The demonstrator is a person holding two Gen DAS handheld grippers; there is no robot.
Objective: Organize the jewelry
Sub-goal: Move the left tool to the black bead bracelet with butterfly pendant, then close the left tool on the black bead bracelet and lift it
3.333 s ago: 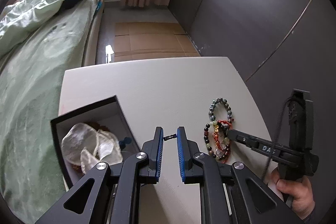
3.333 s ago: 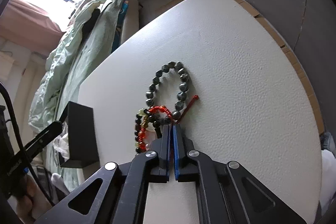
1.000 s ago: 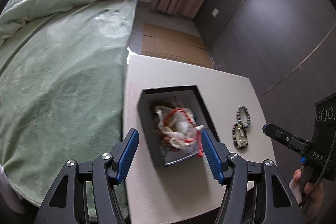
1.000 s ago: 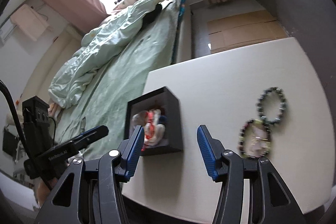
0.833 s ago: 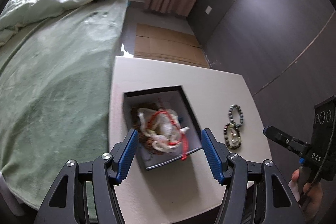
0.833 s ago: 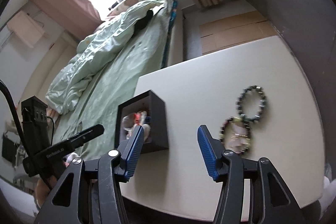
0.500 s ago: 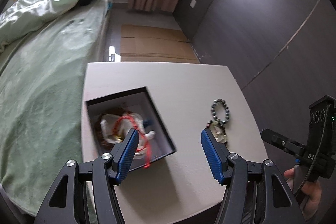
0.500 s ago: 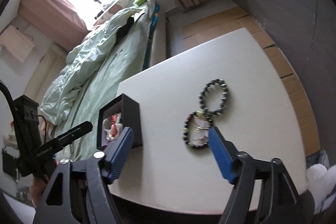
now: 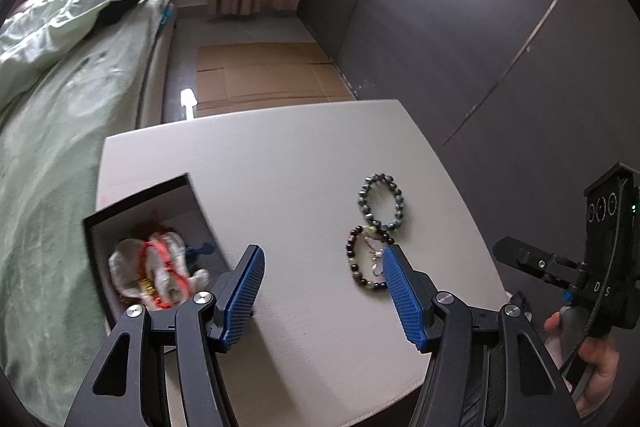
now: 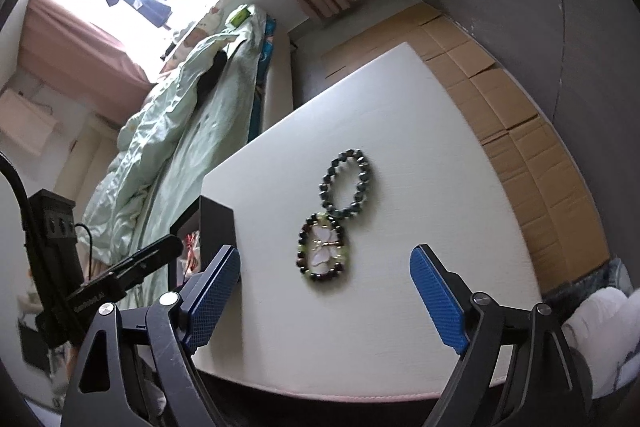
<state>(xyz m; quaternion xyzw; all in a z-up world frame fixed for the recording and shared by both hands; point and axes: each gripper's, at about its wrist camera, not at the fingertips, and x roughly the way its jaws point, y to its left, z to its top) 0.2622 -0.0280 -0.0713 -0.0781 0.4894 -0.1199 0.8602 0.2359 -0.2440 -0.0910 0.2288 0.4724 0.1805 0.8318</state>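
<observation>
Fingers [image 9: 248,287] of both grippers spread wide, holding nothing.
From the left gripper [image 9: 322,291], two bead bracelets [image 9: 374,231] lie touching on the tabletop [image 9: 280,155] at 1 o'clock; black box [image 9: 136,195] with red bracelet [image 9: 160,267] at 10 o'clock.

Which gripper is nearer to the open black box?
Left. The left gripper hangs just above the black box's near right corner; the right gripper sits farther right, facing the two bracelets.

Two touching bead bracelets [image 10: 334,215], seemingly flat
</observation>
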